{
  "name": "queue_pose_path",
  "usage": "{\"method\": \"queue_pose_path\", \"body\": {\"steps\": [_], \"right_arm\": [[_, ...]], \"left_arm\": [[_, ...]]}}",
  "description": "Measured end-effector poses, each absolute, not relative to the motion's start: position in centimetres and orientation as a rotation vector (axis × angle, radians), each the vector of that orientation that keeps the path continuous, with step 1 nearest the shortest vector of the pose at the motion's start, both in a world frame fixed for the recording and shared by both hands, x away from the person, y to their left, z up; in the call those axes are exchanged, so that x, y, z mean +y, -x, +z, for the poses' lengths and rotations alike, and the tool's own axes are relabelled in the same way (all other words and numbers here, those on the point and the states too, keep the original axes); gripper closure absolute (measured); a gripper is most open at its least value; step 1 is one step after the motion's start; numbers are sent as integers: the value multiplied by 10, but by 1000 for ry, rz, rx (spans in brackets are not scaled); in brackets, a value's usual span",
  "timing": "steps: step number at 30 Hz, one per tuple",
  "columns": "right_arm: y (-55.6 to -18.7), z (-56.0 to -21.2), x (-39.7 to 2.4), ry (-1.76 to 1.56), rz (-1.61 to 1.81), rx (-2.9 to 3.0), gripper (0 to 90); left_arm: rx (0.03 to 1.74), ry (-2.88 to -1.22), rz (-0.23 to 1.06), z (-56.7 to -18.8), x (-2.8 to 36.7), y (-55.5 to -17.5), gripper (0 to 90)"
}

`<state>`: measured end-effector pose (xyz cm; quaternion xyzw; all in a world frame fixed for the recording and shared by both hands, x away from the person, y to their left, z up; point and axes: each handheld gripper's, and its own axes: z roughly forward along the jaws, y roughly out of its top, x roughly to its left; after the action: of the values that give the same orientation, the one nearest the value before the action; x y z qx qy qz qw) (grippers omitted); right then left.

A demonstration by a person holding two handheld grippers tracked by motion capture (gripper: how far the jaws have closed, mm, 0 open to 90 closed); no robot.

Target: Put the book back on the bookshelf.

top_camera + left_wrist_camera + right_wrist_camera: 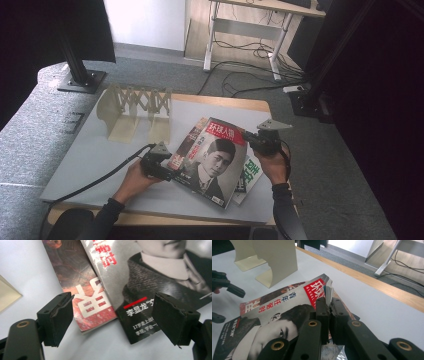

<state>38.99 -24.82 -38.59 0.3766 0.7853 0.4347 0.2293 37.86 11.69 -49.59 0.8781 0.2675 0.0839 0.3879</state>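
Observation:
A magazine with a portrait cover (215, 160) lies on top of a reddish magazine (187, 147) and a green one (251, 172) on the grey table mat (95, 150). My right gripper (248, 137) is shut on the portrait magazine's right edge near its red title, and the pages (329, 293) stick up between the jaws, lifting that side. My left gripper (170, 172) stands open at the stack's lower left corner. Its pads (61, 317) flank the corners of the reddish magazine (82, 295) and the portrait magazine (160, 277) without touching them.
A cream expandable book rack (135, 112) stands upright at the back left of the mat, also seen in the right gripper view (277, 260). The wooden table edge (220, 101) runs behind. A black stand base (82, 80) sits at the far left.

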Motion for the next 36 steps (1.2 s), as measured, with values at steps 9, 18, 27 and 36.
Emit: {"method": "queue_pose_path", "body": {"steps": [9,18,27,36], "right_arm": [[-379,-371,-242,-958,1210,2166,849],[-372,-363,-237,-902,1222,2167,849],[-366,-358,-234,-849,1231,2168,849],[-362,-354,-227,-791,1221,2174,846]], "left_arm": [[641,-2226,186,-483,100,-394,188],[618,-2230,117,-485,89,-407,221],[586,-2260,33,-494,80,-417,235],[593,-2276,24,-491,81,-414,496]]}}
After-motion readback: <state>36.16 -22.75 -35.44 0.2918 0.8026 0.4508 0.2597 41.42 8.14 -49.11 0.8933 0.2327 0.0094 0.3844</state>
